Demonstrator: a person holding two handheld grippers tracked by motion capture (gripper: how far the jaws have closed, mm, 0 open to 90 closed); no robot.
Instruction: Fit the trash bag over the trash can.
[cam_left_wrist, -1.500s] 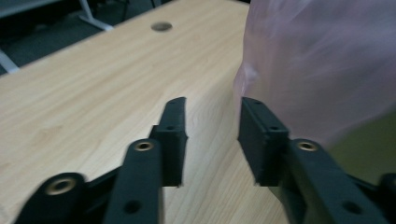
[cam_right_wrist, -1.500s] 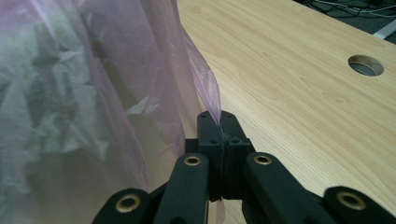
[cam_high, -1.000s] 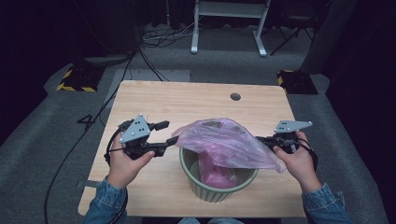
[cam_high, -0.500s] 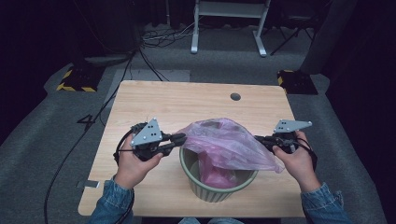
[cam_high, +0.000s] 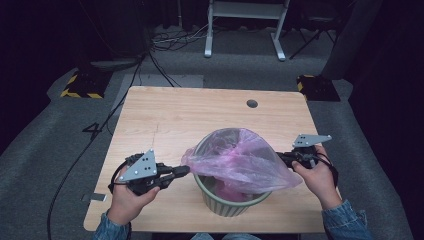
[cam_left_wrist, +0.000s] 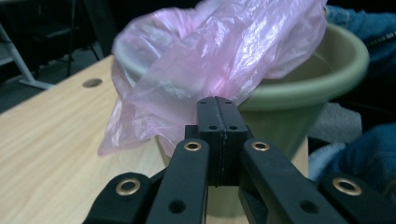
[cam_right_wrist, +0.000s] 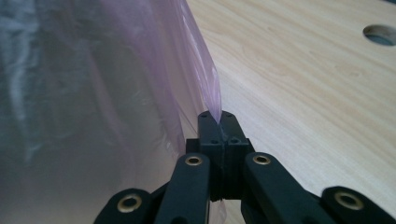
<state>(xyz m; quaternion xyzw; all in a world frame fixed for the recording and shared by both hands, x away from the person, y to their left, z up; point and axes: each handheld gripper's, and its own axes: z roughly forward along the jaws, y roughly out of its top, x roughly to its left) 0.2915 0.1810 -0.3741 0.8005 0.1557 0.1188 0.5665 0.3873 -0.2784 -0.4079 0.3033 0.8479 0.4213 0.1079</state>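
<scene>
A pale green bin (cam_high: 226, 206) stands near the table's front edge, and a pink plastic bag (cam_high: 240, 160) drapes over its mouth. My left gripper (cam_high: 184, 171) is at the bag's left corner. In the left gripper view its jaws (cam_left_wrist: 218, 101) are pressed together with the bag's (cam_left_wrist: 224, 51) film running down into the tips, in front of the bin's rim (cam_left_wrist: 322, 77). My right gripper (cam_high: 281, 157) holds the bag's right side; in the right gripper view the tips (cam_right_wrist: 217, 116) pinch a thin fold of the bag (cam_right_wrist: 93, 93). The bag is stretched between both hands.
The wooden table (cam_high: 175, 120) has a round cable hole (cam_high: 252, 103) at the back right. Beyond it on the grey floor are cables, a white stand's legs (cam_high: 245, 30) and yellow-black striped blocks (cam_high: 80, 85).
My left gripper moved right and down to the bag's left edge and went from open to shut. The bag's left corner now reaches out to it. The right hand stayed put.
</scene>
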